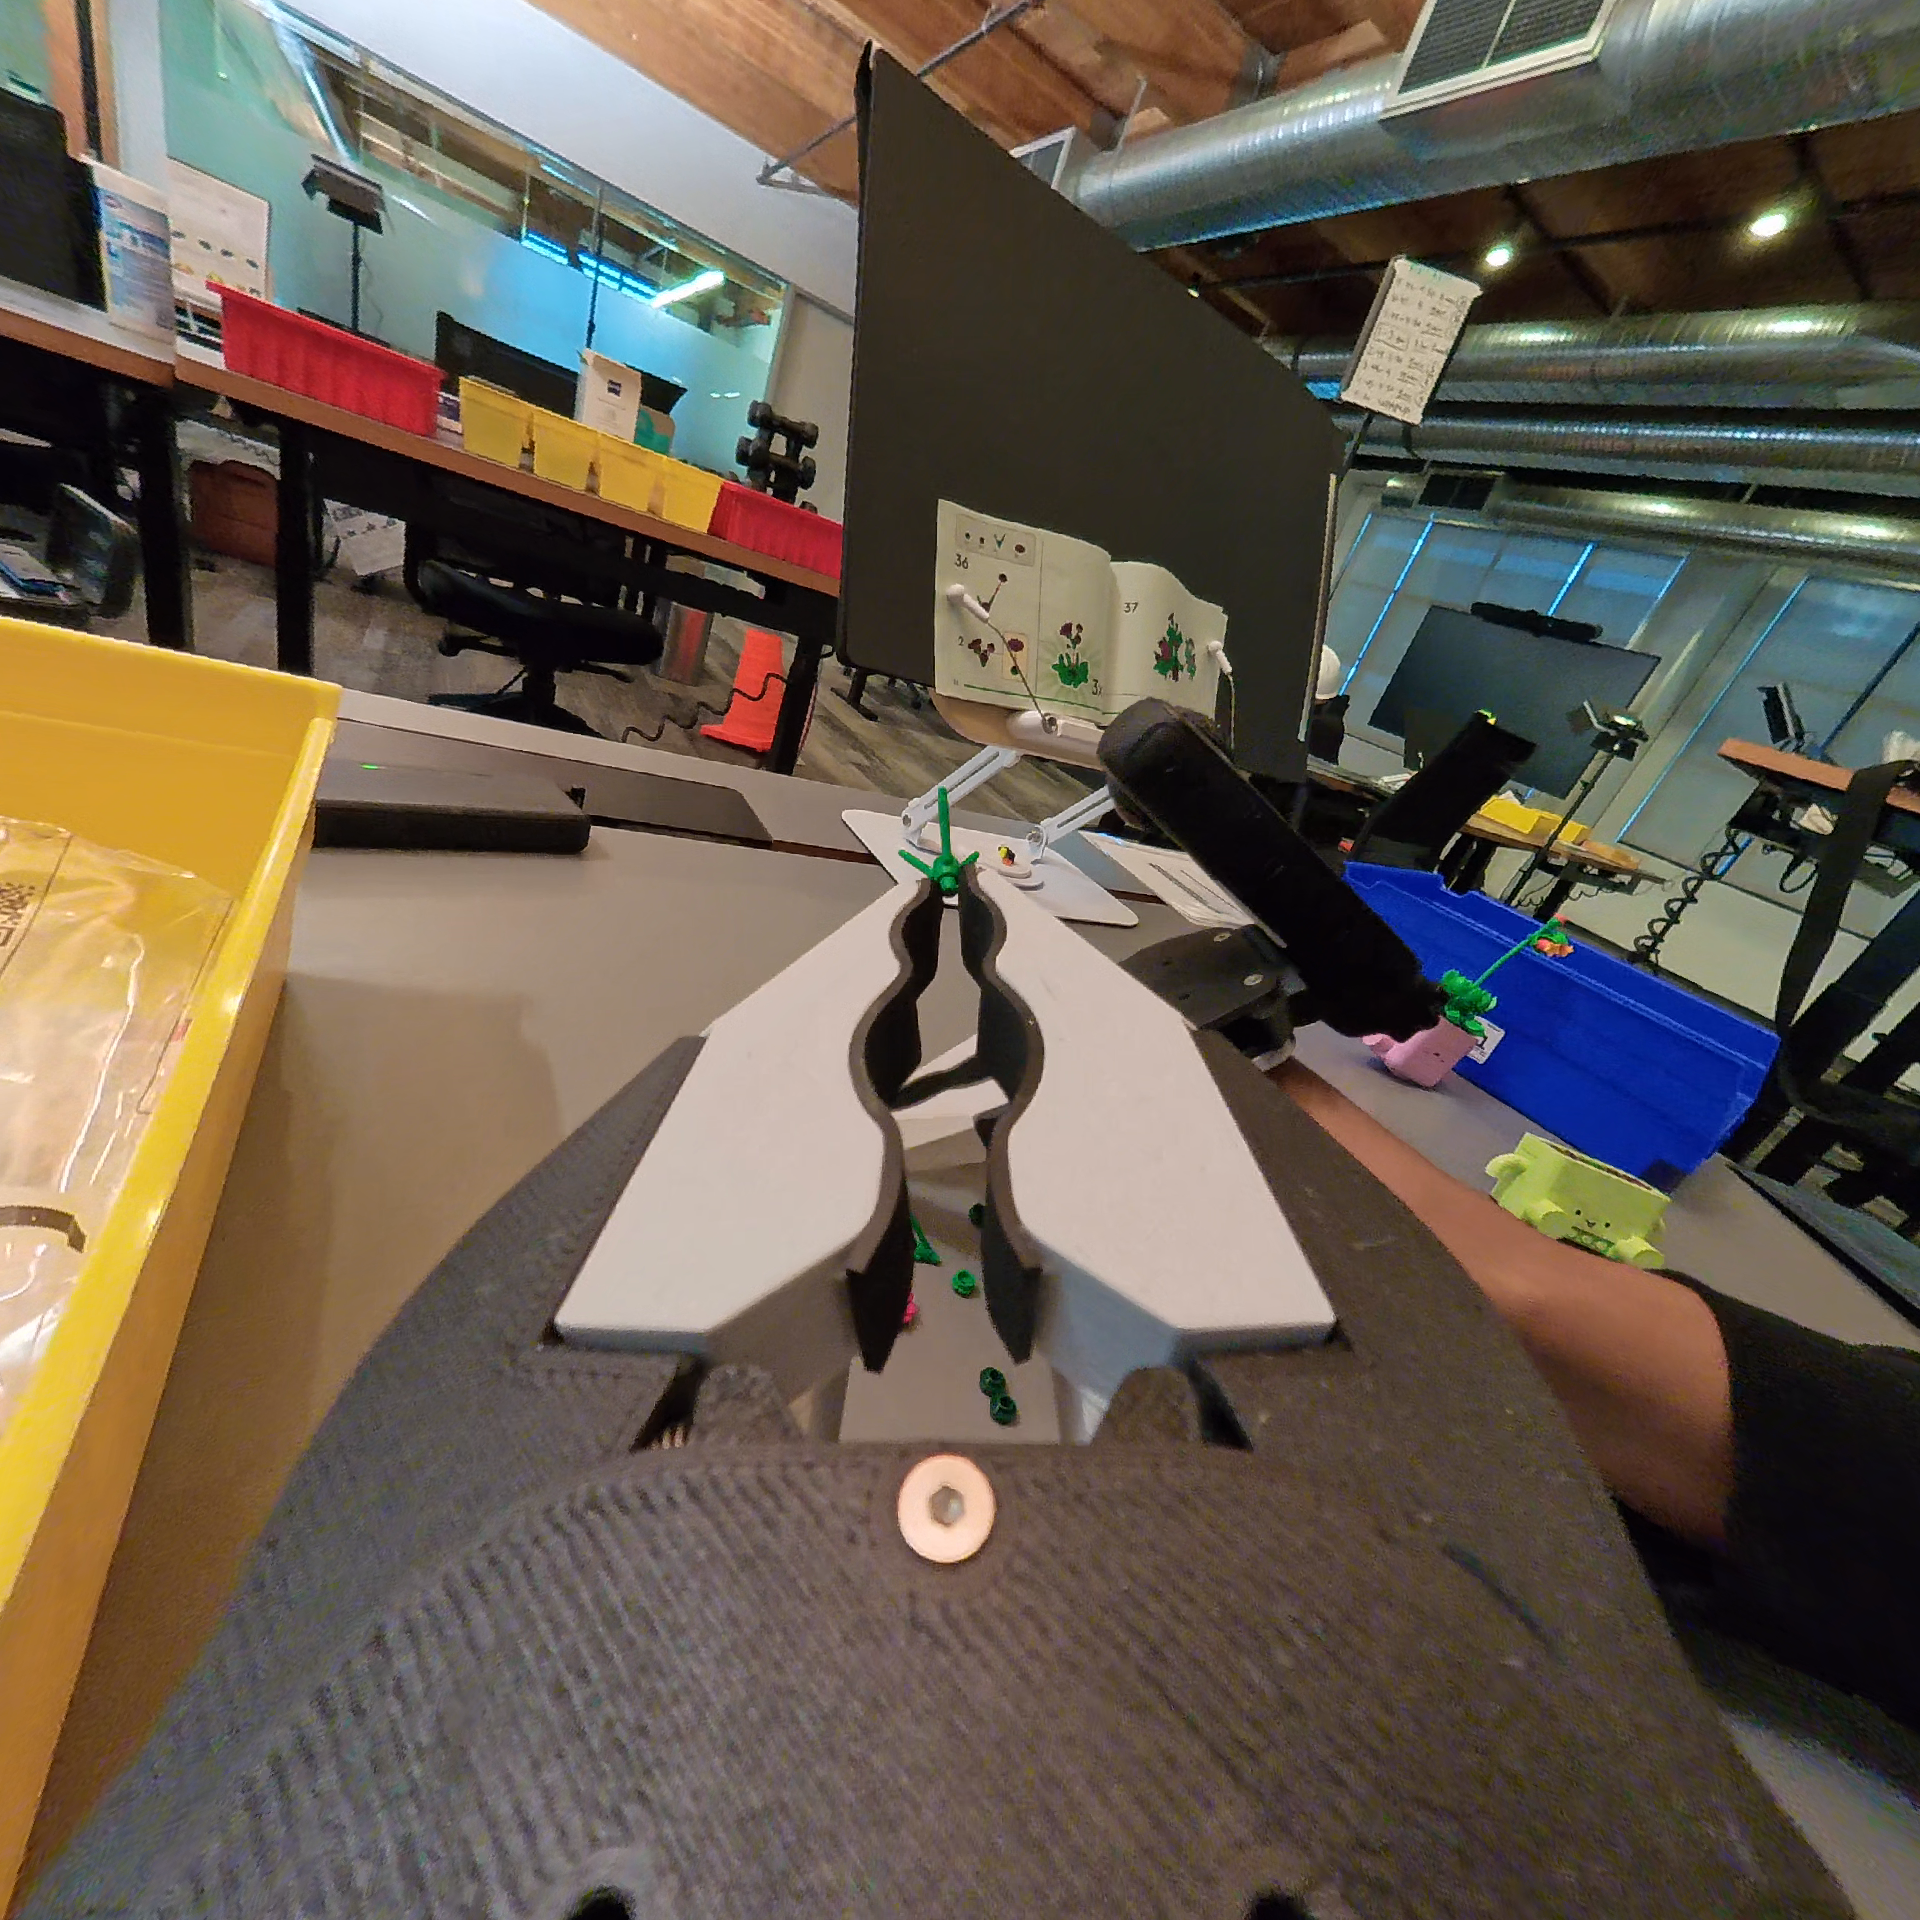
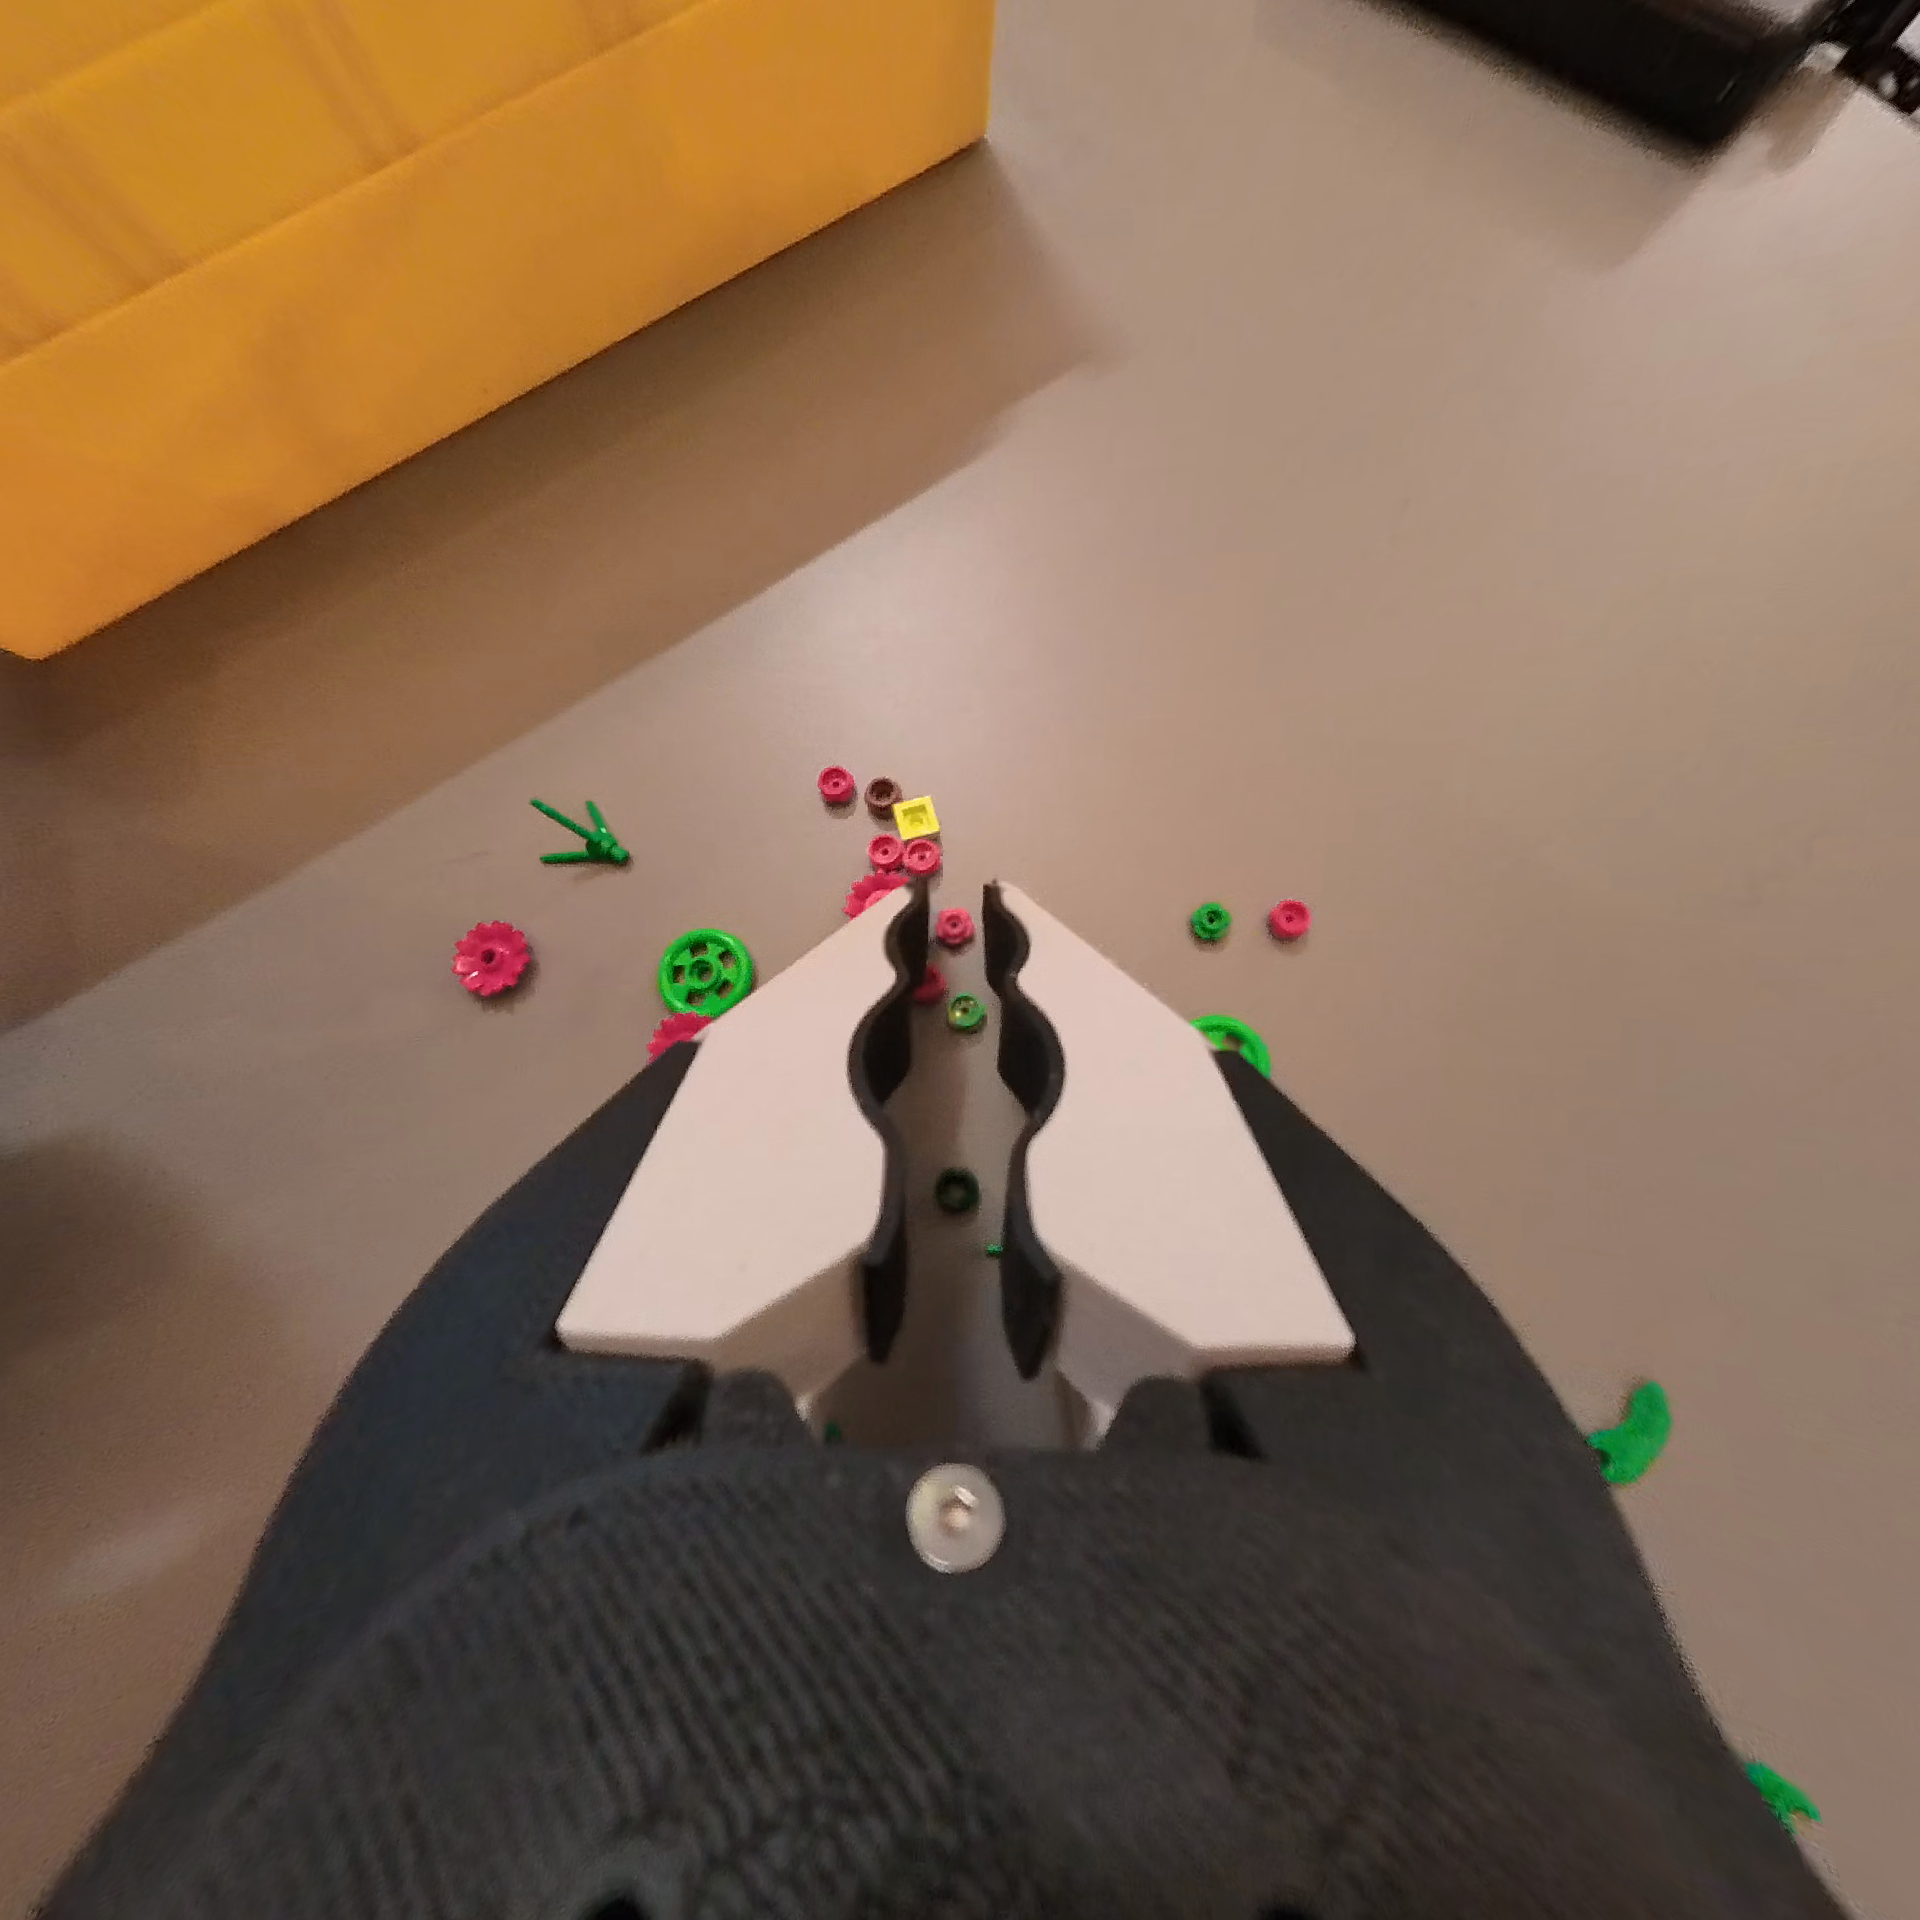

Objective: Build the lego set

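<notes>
My left gripper is shut on a small green Lego stem piece, which sticks up from the fingertips above the grey table. My right gripper is narrowly open and empty, low over loose pieces on the table. A pink round stud lies just under the gap between its tips. Around it lie a yellow square piece, a green wheel, a pink toothed flower and a green pronged stem. The right gripper's black body shows in the left wrist view.
A yellow bin stands at the left; it also shows in the right wrist view. An open instruction booklet sits on a stand at the back. A pink pot with a plant, a lime pot and a blue bin are at the right. Some 15 cm of space lies between my two pairs of fingers. My left tips are about 15 cm from the green wheel, my right tips only 5 cm.
</notes>
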Demonstrator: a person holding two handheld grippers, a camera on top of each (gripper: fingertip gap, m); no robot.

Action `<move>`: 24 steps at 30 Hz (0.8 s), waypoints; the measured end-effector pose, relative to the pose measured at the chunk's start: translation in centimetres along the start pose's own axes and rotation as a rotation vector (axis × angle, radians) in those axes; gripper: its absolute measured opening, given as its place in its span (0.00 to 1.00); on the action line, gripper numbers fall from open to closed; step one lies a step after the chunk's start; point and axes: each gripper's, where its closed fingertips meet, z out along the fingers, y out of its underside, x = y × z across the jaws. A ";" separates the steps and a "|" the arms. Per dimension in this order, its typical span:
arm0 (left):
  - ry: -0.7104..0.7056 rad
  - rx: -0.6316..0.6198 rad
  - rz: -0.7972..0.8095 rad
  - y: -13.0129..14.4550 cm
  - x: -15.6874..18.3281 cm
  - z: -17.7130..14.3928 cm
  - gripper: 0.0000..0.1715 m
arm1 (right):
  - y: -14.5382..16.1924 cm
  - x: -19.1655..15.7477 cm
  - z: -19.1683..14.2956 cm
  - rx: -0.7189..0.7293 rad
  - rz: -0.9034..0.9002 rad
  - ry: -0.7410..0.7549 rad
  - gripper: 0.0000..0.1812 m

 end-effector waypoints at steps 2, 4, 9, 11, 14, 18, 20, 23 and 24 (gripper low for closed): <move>0.001 0.000 -0.002 0.0 0.0 0.0 0.01 | 0.5 0.0 0.2 -0.020 0.003 0.003 0.05; 0.004 0.000 -0.002 0.0 0.1 0.0 0.01 | 0.6 0.2 0.4 -0.017 0.001 0.009 0.04; 0.009 -0.005 -0.002 0.2 0.3 0.2 0.01 | 0.0 -0.1 -0.6 0.036 0.019 -0.019 0.03; 0.016 -0.005 -0.005 0.2 0.4 0.2 0.01 | -1.1 -0.7 -2.3 0.108 0.044 -0.062 0.03; 0.036 -0.009 -0.015 0.4 0.7 0.4 0.01 | -1.8 -3.1 -6.0 0.194 0.132 -0.213 0.03; 0.061 -0.023 -0.011 0.8 1.4 0.8 0.01 | 2.2 -7.9 -10.9 0.141 0.184 -0.421 0.03; 0.074 -0.027 -0.009 0.9 1.9 1.0 0.01 | 5.3 -9.8 -12.9 0.118 0.139 -0.444 0.03; 0.095 -0.040 -0.015 1.4 2.6 1.4 0.01 | 11.1 -11.1 -14.9 0.063 -0.075 -0.277 0.03; 0.099 -0.048 -0.013 1.7 2.8 1.5 0.01 | 13.1 -11.1 -15.5 0.022 -0.166 -0.199 0.03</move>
